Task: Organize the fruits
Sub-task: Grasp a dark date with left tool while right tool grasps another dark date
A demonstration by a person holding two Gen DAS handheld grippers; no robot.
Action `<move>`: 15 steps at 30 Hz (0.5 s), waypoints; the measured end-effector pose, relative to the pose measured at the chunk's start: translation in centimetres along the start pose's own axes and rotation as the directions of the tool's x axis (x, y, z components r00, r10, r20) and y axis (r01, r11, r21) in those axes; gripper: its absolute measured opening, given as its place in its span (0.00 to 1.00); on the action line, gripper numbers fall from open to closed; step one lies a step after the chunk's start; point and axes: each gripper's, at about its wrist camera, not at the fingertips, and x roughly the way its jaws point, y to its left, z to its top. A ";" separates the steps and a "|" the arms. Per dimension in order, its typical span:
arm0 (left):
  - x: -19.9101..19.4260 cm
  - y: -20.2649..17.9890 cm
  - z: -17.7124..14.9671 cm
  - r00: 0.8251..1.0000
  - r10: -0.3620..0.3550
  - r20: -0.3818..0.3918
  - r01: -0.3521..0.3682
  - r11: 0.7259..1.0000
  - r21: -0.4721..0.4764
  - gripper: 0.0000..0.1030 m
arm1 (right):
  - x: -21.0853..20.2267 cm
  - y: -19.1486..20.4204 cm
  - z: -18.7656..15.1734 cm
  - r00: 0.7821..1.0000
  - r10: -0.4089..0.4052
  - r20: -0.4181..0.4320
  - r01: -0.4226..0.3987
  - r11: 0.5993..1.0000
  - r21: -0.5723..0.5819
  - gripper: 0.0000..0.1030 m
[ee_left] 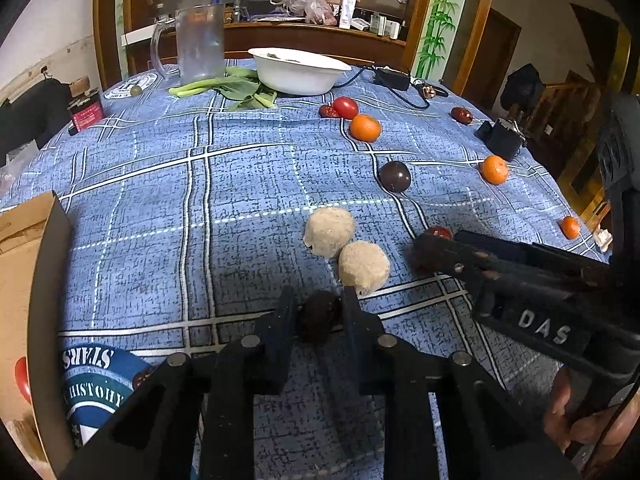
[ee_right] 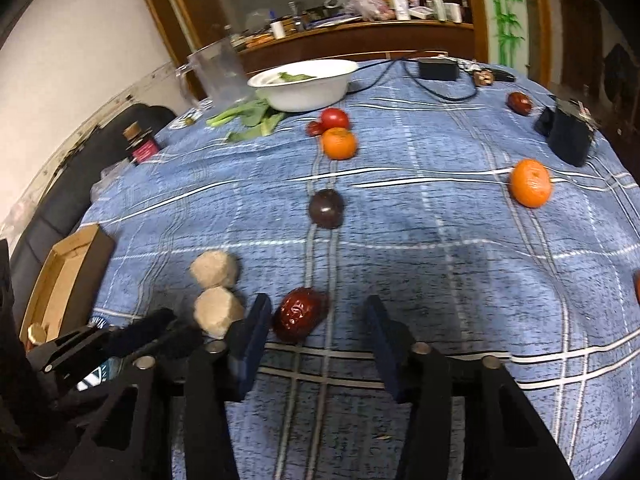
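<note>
My left gripper [ee_left: 319, 307] is shut on a small dark brown date [ee_left: 319, 318], low over the blue checked tablecloth [ee_left: 160, 208]. Just beyond its fingertips lie two beige fuzzy balls [ee_left: 329, 231] [ee_left: 364, 267], touching each other. My right gripper [ee_right: 318, 312] is open around a glossy red date [ee_right: 298, 314] that lies on the cloth. That date rests against the left finger, and the right finger stands well clear of it. In the left wrist view the right gripper [ee_left: 434, 242] comes in from the right.
A dark purple round fruit [ee_left: 395, 176], three oranges [ee_left: 365, 128] [ee_left: 495, 169] [ee_left: 569, 227], a tomato [ee_left: 345, 107] and more dates lie farther back. A white bowl [ee_left: 298, 70], greens [ee_left: 236, 88] and a clear jug [ee_left: 200, 40] stand at the far edge. An open cardboard box [ee_left: 24, 264] is at the left.
</note>
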 end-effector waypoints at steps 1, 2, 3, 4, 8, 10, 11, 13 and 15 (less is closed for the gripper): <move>-0.1 0.1 -0.1 1.000 -0.006 0.000 0.006 1.000 -0.008 0.20 | 0.0 0.3 0.0 1.000 0.000 0.001 0.000 1.000 -0.013 0.39; -0.2 0.2 -0.1 1.000 -0.011 0.001 0.011 1.000 -0.015 0.20 | 0.0 0.5 -0.1 1.000 0.004 0.003 -0.004 1.000 -0.020 0.36; -0.2 0.4 -0.1 1.000 -0.016 0.001 0.016 1.000 -0.022 0.20 | -0.1 0.6 -0.1 1.000 0.007 0.006 -0.007 1.000 -0.024 0.32; -0.2 0.5 -0.1 1.000 -0.022 0.001 0.022 0.999 -0.029 0.20 | -0.2 0.7 -0.1 1.000 0.006 0.011 -0.005 1.000 -0.028 0.29; -0.3 0.8 -0.2 0.999 -0.039 0.003 0.039 0.998 -0.048 0.20 | -0.4 0.5 -0.2 1.000 0.003 0.023 -0.002 1.000 -0.019 0.26; -0.3 0.9 -0.2 0.999 -0.045 0.005 0.045 0.997 -0.054 0.20 | -0.6 0.1 -0.2 1.000 0.002 0.029 -0.002 1.000 0.003 0.26; -0.3 0.9 -0.2 0.999 -0.051 0.006 0.051 0.997 -0.057 0.20 | -0.7 -0.1 -0.2 1.000 0.003 0.031 -0.003 1.000 0.013 0.25; -0.5 1.0 -0.2 0.998 -0.062 0.013 0.063 0.996 -0.061 0.20 | -0.9 -0.8 -0.1 0.999 0.011 0.043 -0.013 0.999 0.046 0.25; -0.6 0.9 -0.1 0.997 -0.071 0.022 0.072 0.996 -0.061 0.20 | -1.3 -1.3 -0.1 0.998 0.016 0.057 -0.021 0.997 0.077 0.25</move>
